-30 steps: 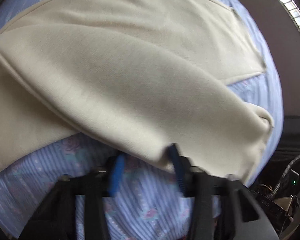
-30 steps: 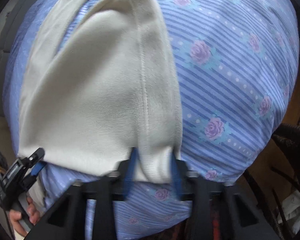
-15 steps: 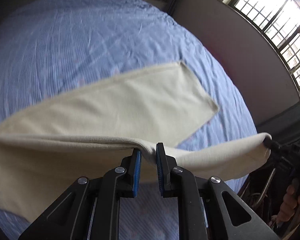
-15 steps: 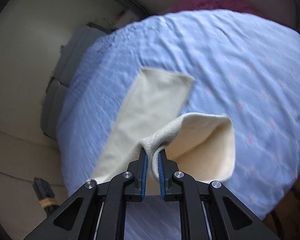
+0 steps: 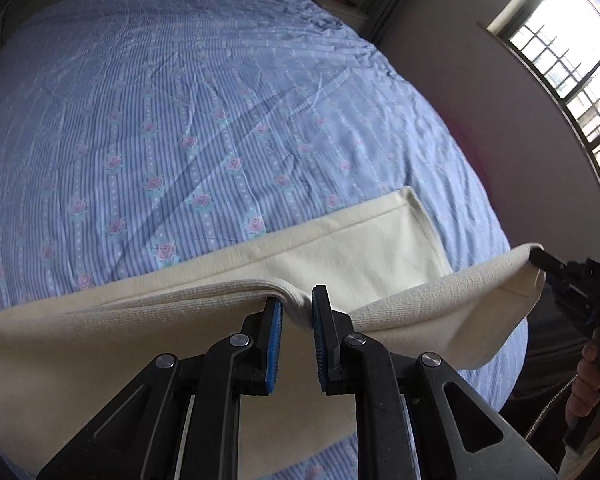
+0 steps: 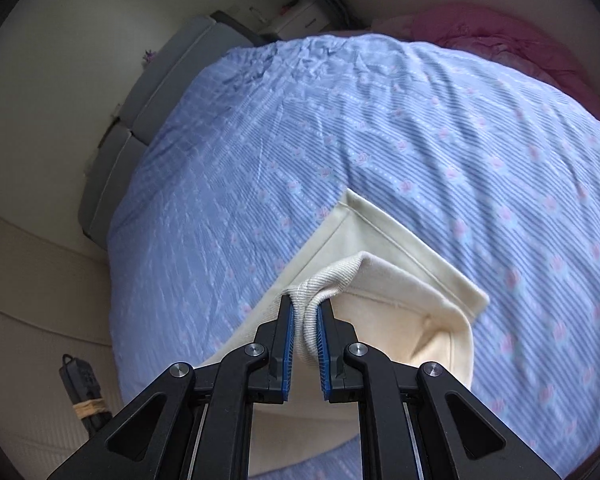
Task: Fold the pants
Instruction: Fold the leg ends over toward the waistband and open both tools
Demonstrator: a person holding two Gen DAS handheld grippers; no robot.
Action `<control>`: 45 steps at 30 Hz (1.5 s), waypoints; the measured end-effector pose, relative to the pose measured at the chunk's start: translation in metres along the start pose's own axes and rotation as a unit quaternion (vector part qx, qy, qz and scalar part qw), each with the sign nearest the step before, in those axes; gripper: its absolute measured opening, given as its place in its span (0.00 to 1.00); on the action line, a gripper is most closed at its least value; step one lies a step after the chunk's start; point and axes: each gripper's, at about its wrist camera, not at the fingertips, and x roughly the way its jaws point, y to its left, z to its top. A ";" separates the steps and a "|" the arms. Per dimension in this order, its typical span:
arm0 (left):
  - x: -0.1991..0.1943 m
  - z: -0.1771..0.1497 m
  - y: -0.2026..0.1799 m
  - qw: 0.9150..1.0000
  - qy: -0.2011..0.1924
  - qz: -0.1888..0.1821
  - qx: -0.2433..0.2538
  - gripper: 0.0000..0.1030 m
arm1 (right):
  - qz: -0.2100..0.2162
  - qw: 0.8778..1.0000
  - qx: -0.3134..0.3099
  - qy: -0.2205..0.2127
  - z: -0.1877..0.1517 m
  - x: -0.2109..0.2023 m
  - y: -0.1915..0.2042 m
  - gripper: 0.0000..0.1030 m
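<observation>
Cream knit pants (image 5: pixel 352 256) lie across the near part of a bed, one leg flat on the sheet and the other raised off it. My left gripper (image 5: pixel 296 304) is shut on a bunched edge of the raised leg. At the right edge of the left wrist view my right gripper (image 5: pixel 540 260), held by a hand, pinches the far end of that same leg. In the right wrist view the right gripper (image 6: pixel 305 309) is shut on the ribbed edge of the pants (image 6: pixel 404 300), and the cloth hangs open below it over the flat leg.
The bed (image 5: pixel 204 112) wears a blue striped sheet with pink roses. A barred window (image 5: pixel 572 60) and a wall are on the right. Pink bedding (image 6: pixel 500 40) lies at the far end, a grey headboard (image 6: pixel 148 96) to the left, and a black device (image 6: pixel 80 384) on the floor.
Both grippers have closed on the pants, risen and swung away from the bed, lifting one leg off the sheet; the views now look across the whole bed.
</observation>
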 end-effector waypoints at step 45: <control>0.108 0.044 -0.039 0.933 0.141 0.025 0.331 0.75 | -0.064 0.963 -0.217 0.150 0.030 0.175 -0.009 0.20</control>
